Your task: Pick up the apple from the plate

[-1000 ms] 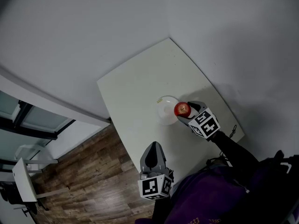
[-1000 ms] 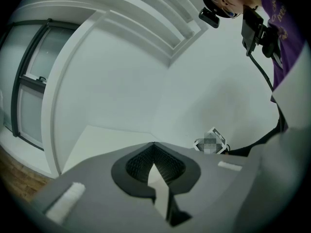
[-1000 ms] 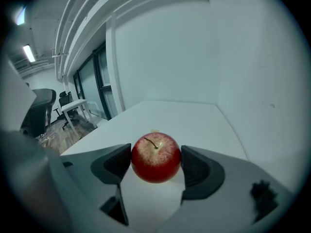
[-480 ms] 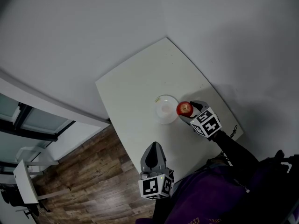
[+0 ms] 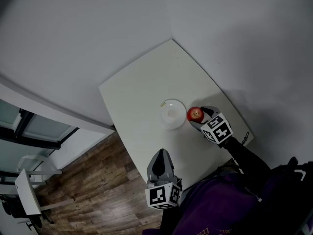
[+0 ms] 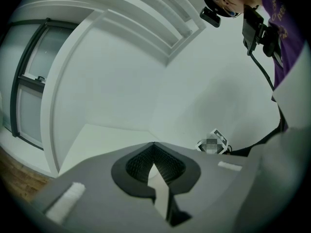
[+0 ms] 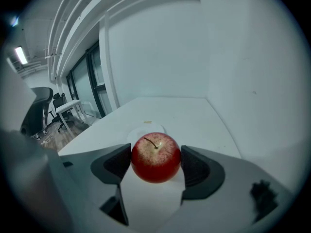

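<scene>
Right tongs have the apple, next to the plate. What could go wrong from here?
The right tongs grip the apple only by its two sides, so a tilt or jolt could let it slip.
The plate sits close beside it; a low sweep might knock it.
A dropped apple could roll off the table.

The table [image 5: 142, 97] sat in a corner, with walls [image 5: 98, 33] close along its far and right edges, perhaps touching them. Approach lay open from the near side and from the wood floor [image 5: 88, 190] on the left. The far half of the tabletop gave free passage. The plate [image 5: 172, 114] stood near the middle, with a small scrap [image 5: 161, 103] just beyond it. The right gripper [image 7: 155, 165], clamped on the apple [image 5: 194, 113], filled the space just right of the plate. The left gripper [image 5: 160, 154], jaws together, hung off the near edge, well apart from both.
</scene>
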### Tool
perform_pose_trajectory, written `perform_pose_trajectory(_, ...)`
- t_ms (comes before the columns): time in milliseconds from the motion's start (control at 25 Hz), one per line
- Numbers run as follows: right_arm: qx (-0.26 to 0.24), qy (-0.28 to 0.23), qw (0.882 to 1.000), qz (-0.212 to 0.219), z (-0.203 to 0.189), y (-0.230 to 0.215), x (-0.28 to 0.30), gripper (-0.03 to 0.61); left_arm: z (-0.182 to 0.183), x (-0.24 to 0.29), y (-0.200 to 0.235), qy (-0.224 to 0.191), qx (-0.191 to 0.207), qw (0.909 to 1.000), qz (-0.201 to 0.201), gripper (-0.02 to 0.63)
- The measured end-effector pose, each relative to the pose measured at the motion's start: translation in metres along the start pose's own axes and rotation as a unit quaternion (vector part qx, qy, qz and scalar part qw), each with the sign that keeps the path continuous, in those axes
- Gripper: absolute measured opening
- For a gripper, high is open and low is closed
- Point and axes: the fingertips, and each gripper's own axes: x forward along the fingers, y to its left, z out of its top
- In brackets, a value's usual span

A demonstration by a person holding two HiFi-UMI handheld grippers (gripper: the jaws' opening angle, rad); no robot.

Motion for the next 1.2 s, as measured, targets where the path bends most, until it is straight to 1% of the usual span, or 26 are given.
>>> perform_pose_trajectory(760,0.009,0.022,1.0,-0.008,-0.029,-0.001,-0.005,0.342,-0.001,-0.005,-0.006,-0.001,0.002,1.0,-0.001,0.006)
perform_pose_trajectory(1200,0.014,0.015,1.0,-0.011,-0.03,0.007,-0.012,0.343,0.003,-0.013,-0.006,-0.003,0.002,1.0,-0.006,0.006)
